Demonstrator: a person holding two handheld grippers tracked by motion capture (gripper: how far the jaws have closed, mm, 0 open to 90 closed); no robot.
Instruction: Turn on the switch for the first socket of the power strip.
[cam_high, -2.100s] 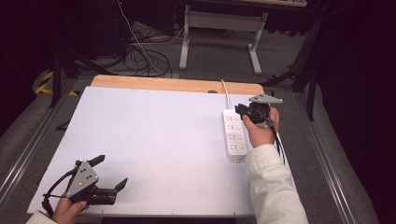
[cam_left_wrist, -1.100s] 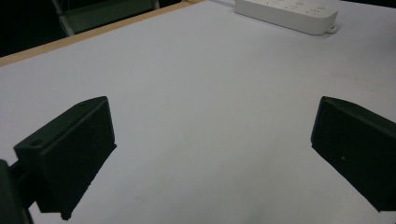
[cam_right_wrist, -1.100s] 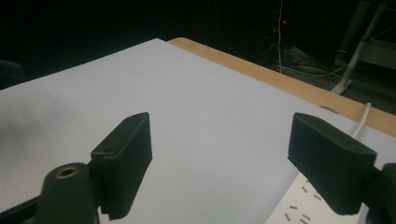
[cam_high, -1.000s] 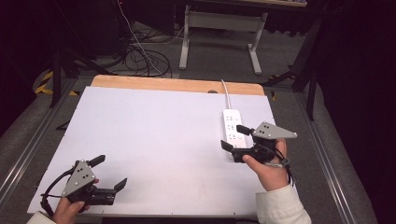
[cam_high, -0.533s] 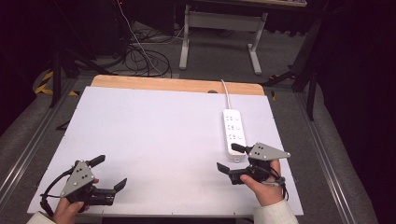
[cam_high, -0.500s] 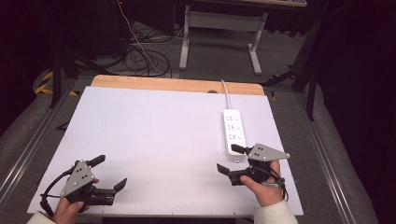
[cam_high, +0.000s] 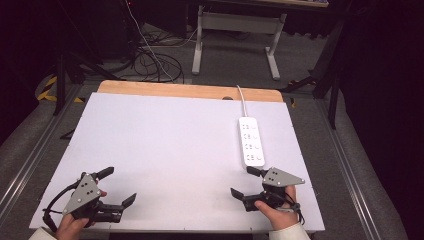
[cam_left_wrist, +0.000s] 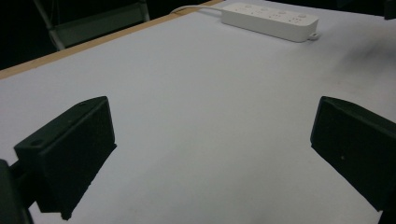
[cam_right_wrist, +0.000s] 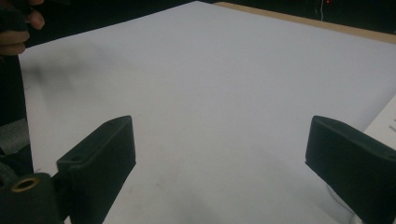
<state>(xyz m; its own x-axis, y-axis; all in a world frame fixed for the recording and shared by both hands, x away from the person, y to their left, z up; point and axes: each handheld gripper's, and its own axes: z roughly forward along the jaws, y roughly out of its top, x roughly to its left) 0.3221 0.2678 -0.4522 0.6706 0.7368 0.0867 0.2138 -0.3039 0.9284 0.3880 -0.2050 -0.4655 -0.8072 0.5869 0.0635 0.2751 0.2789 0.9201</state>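
Note:
A white power strip (cam_high: 251, 141) lies flat on the right side of the white tabletop (cam_high: 175, 140), its cord running off the far edge. It also appears far off in the left gripper view (cam_left_wrist: 271, 15). My right gripper (cam_high: 244, 181) rests low near the front right corner, just in front of the strip's near end. Its jaws have just been opening and now stand wide with nothing between them (cam_right_wrist: 219, 158). My left gripper (cam_high: 118, 186) sits at the front left, open and holding nothing (cam_left_wrist: 210, 140).
A wooden strip (cam_high: 190, 90) borders the table's far edge. Beyond it, cables (cam_high: 150, 62) lie on the floor beside a grey desk frame (cam_high: 235, 22). Metal rails run along both sides of the table. The other hand (cam_right_wrist: 16, 28) shows far off in the right gripper view.
My right hand has drawn back from beside the power strip toward the front edge and sunk lower. The left hand has stayed where it was.

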